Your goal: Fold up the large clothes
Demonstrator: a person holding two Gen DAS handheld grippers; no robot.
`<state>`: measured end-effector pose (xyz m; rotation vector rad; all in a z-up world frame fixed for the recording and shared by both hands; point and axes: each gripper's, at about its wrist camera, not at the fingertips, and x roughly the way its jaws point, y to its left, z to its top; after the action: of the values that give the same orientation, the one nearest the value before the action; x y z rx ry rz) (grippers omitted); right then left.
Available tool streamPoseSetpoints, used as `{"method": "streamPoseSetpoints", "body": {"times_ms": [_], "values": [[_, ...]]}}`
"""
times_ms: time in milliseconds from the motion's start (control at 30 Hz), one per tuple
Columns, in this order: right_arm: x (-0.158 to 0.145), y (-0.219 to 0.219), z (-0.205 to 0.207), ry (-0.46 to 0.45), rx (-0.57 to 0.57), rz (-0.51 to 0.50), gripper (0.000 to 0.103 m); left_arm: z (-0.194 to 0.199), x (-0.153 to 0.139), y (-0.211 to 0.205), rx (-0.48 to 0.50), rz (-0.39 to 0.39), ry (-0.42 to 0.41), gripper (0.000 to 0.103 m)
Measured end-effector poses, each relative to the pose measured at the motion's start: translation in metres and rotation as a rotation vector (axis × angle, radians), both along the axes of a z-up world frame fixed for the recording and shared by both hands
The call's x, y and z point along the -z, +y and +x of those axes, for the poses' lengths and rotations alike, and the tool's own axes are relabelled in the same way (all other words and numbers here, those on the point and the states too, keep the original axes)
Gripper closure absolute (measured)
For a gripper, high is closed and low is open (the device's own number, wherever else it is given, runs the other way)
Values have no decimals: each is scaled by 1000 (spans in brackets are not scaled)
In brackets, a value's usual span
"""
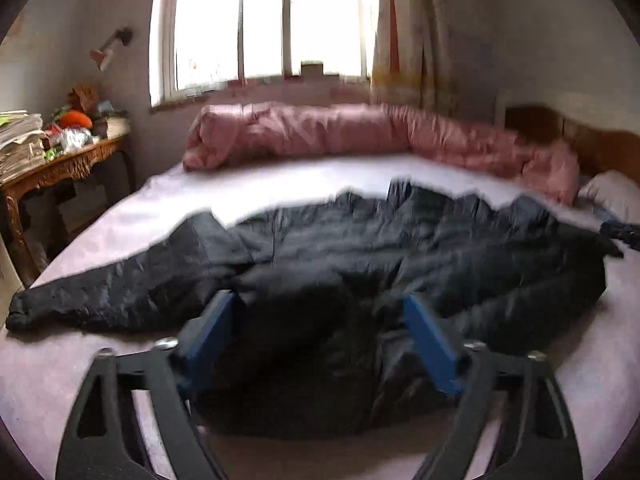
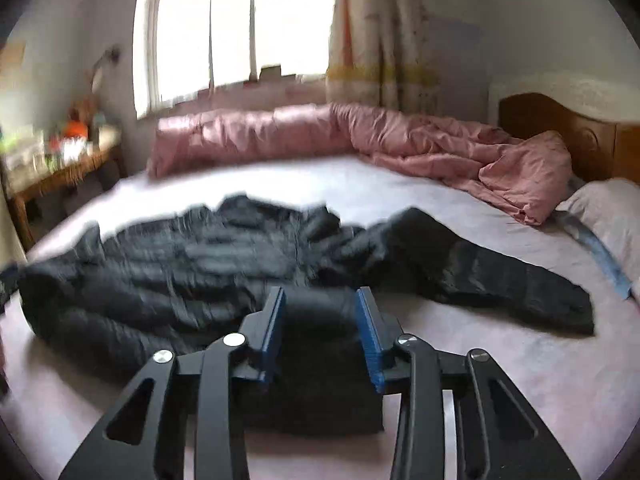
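A black puffer jacket (image 1: pixel 400 248) lies spread across the bed, one sleeve stretched out to the left (image 1: pixel 100 300); in the right wrist view the other sleeve of the jacket (image 2: pixel 500 276) runs off to the right. My left gripper (image 1: pixel 320 300) hangs over the jacket's near edge with its blue pads (image 1: pixel 212 332) wide apart; fabric lies between them but they do not press on it. My right gripper (image 2: pixel 320 294) has its blue pads (image 2: pixel 370 336) close together, and a dark fold of the jacket's near hem fills the gap between them.
The bed sheet (image 1: pixel 280 184) is pale pink. A rolled pink duvet (image 1: pixel 340 128) lies along the far side under the window. A wooden headboard (image 2: pixel 560 128) and a pillow (image 2: pixel 608 208) are at the right. A cluttered wooden side table (image 1: pixel 60 160) stands at the left.
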<state>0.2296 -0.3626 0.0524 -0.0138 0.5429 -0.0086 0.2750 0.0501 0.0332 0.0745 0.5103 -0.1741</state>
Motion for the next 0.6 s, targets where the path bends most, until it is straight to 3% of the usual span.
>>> {"method": "streamPoseSetpoints", "body": {"times_ms": [167, 200, 333, 500, 600], "values": [[32, -1, 29, 84, 53, 27, 67, 37, 35, 18, -225, 156, 71, 33], [40, -5, 37, 91, 75, 38, 67, 45, 40, 27, -242, 144, 99, 33], [68, -20, 65, 141, 101, 54, 67, 64, 56, 58, -207, -41, 236, 32], [87, -18, 85, 207, 59, 98, 67, 70, 67, 74, -254, -133, 311, 22], [87, -15, 83, 198, 69, 78, 67, 67, 65, 76, -278, -130, 300, 23]]}}
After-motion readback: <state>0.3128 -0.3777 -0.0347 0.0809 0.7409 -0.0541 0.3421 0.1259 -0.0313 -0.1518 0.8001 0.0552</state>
